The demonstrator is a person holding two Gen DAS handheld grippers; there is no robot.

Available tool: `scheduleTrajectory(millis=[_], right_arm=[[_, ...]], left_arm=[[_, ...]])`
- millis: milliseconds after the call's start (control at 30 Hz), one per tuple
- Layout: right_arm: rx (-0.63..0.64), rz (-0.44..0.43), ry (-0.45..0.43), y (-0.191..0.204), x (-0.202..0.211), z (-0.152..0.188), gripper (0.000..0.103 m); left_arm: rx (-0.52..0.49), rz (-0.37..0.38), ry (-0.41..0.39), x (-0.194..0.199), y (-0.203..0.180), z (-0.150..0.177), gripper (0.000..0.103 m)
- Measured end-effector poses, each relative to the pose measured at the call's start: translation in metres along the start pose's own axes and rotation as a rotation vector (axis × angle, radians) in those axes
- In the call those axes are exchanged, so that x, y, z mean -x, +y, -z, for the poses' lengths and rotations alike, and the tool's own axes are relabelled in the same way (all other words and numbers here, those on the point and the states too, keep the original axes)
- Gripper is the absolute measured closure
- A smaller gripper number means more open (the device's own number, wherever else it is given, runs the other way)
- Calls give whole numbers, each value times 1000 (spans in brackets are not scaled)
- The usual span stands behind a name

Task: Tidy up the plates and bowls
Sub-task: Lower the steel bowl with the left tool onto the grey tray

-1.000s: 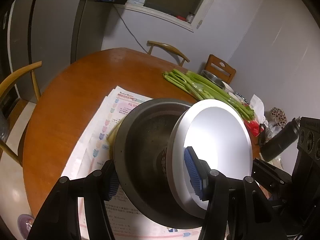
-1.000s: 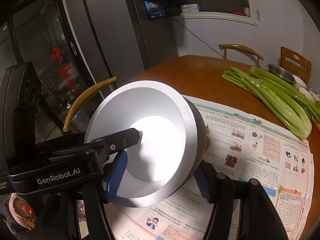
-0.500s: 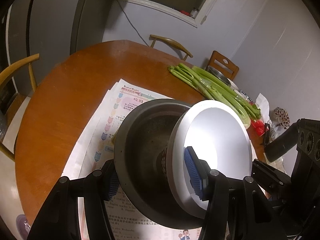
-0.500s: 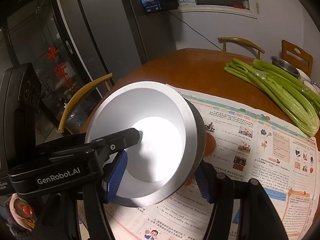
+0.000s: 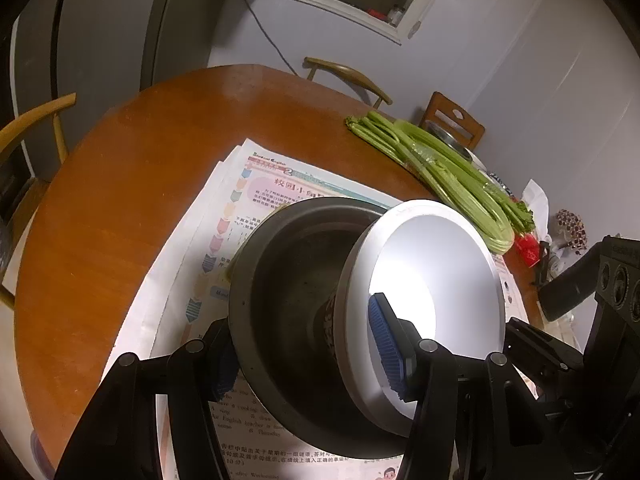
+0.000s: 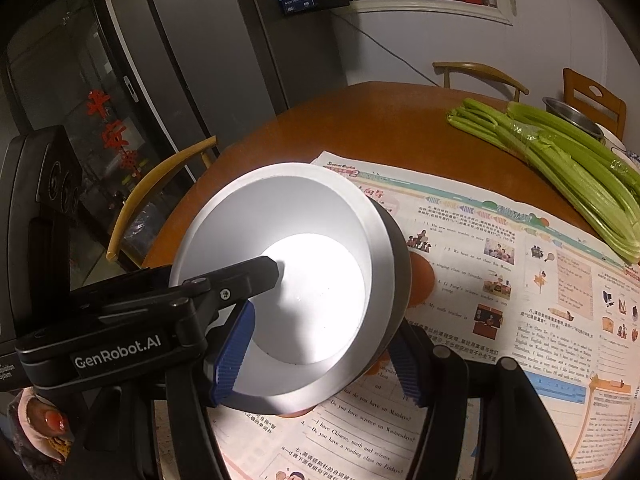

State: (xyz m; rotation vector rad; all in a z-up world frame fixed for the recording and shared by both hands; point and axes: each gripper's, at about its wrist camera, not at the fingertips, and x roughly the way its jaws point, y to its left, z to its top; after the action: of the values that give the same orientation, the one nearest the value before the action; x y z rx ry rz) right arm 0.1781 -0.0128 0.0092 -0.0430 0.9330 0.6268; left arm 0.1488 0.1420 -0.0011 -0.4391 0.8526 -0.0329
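Above the round wooden table (image 5: pixel 120 184) two bowls are held up in the air, tipped on their sides. The white bowl (image 5: pixel 432 292) sits partly inside the dark grey bowl (image 5: pixel 288 300), so the two are touching.

The left gripper (image 5: pixel 308 350) is closed on both bowls. One blue pad (image 5: pixel 384 344) presses inside the white bowl, and the other pad is against the outside of the dark bowl.

In the right wrist view, the right gripper (image 6: pixel 320 354) also holds the pair. One of its blue fingers (image 6: pixel 234 354) is inside the white bowl (image 6: pixel 288 280), low on the wall. The other finger is under the dark grey bowl (image 6: pixel 400 276). The black tip of the left gripper reaches into the white bowl from the side.

Under the bowls lies a spread of newspaper (image 6: pixel 520 280) with colour pictures and print. A long bunch of celery (image 6: pixel 560 164) lies further back on the table, well apart from the bowls. A metal bowl (image 6: pixel 572 116) sits just behind the celery. Wooden chairs (image 6: pixel 156 196) stand around the table.
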Motion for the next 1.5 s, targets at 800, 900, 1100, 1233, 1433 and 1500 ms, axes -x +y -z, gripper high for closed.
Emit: scheduleTrajectory(millis=[800, 900, 1100, 1233, 1433, 1500], right_arm=[[35, 79, -19, 2, -6, 2, 39], [45, 100, -27, 3, -6, 2, 39], [49, 135, -41, 1, -5, 3, 38], [50, 147, -42, 0, -5, 3, 39], [48, 167, -44, -1, -5, 4, 38], [52, 170, -48, 0, -3, 5, 38]], left_arm=[[-40, -58, -14, -8, 1, 1, 44], [-49, -68, -22, -6, 0, 1, 44], [-72, -86, -37, 0, -3, 0, 44], [-75, -97, -46, 2, -4, 1, 44], [-76, -115, -54, 6, -3, 2, 43], [-73, -119, -57, 7, -3, 2, 43]])
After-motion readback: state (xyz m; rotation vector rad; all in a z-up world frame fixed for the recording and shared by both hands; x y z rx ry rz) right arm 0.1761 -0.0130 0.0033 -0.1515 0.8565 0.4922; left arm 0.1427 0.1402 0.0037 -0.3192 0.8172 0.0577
